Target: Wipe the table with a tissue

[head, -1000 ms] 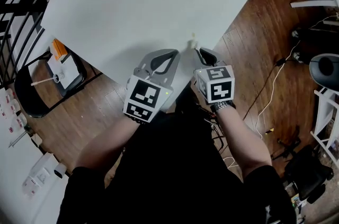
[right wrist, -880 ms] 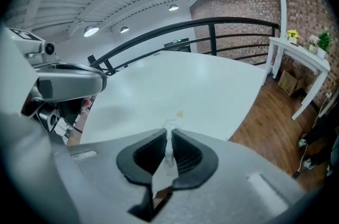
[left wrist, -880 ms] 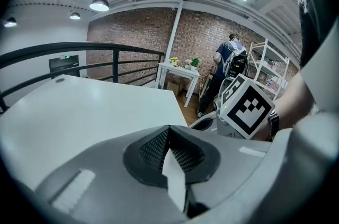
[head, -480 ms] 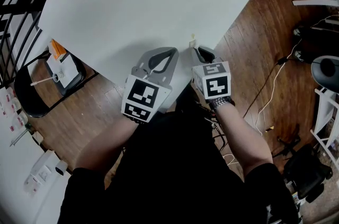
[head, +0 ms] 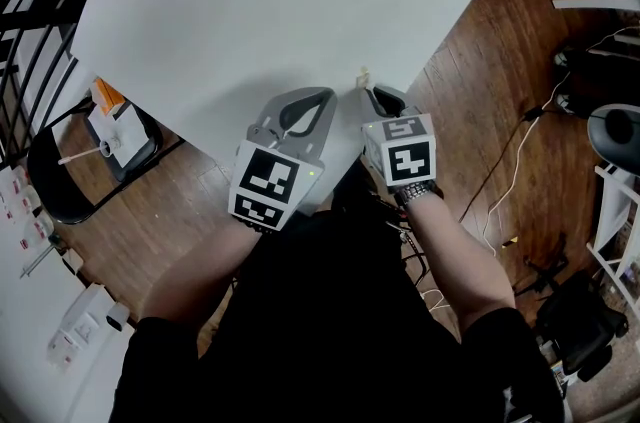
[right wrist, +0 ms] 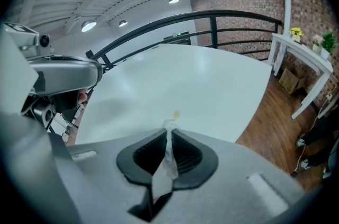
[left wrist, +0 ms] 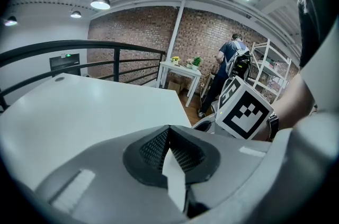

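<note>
Unmoved: left hand-held gripper, right hand-held gripper, each clamping tissue.

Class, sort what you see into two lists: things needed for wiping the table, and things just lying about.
Job: white table; left gripper, shut on tissue scrap; right gripper, shut on tissue strip.
Lying about: black chair; box on it; floor cables.

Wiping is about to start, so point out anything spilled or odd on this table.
A small yellowish spot lies on the white table just ahead of the right gripper, which is shut on a tissue. It is the only mark visible on the top; what it is cannot be told.
</note>
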Motion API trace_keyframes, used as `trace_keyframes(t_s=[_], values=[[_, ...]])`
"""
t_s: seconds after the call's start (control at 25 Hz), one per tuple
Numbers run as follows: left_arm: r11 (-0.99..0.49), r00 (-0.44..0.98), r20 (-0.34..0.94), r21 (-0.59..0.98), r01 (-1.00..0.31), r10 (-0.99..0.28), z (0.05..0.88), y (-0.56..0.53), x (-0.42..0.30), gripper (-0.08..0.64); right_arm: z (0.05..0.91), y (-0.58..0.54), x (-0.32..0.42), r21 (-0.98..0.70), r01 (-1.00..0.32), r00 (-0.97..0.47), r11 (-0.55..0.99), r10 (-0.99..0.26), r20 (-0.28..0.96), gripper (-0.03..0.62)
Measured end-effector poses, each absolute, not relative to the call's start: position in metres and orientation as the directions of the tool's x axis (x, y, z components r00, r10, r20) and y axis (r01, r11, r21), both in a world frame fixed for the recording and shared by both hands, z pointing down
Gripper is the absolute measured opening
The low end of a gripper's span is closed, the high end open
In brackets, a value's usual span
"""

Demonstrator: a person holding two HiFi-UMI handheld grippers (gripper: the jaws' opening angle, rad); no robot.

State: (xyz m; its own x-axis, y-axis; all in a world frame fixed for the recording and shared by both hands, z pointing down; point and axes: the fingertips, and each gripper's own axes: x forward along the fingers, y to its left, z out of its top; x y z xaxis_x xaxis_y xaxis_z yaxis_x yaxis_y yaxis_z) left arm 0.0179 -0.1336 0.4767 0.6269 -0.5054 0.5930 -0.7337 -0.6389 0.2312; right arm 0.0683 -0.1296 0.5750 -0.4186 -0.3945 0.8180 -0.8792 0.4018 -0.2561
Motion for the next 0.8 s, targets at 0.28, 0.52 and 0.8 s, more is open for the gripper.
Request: trace_keyframes(t_s=[0.28, 0.52, 0.8], values=[[-0.634, 0.623, 0.596, 0.232, -0.738, -0.507, 0.478, -0.138, 0.014, 0.015, 0.575, -0.138, 0.067, -0.256, -0.882, -0.416, 0.395, -0.399, 0.817, 0.015], [-0.632, 0.622, 0.595, 0.233, -0.739, -0.509, 0.480, -0.141, 0.012, 0.015, 0.577, -0.144, 0.066, -0.255, -0.884, -0.414, 0.392, -0.401, 0.817, 0.015], [-0.630, 0.622, 0.594, 0.233, -0.741, -0.511, 0.479, -0.144, 0.012, 0.015, 0.577, -0.149, 0.066, -0.251, -0.885, -0.410, 0.392, -0.405, 0.817, 0.015]])
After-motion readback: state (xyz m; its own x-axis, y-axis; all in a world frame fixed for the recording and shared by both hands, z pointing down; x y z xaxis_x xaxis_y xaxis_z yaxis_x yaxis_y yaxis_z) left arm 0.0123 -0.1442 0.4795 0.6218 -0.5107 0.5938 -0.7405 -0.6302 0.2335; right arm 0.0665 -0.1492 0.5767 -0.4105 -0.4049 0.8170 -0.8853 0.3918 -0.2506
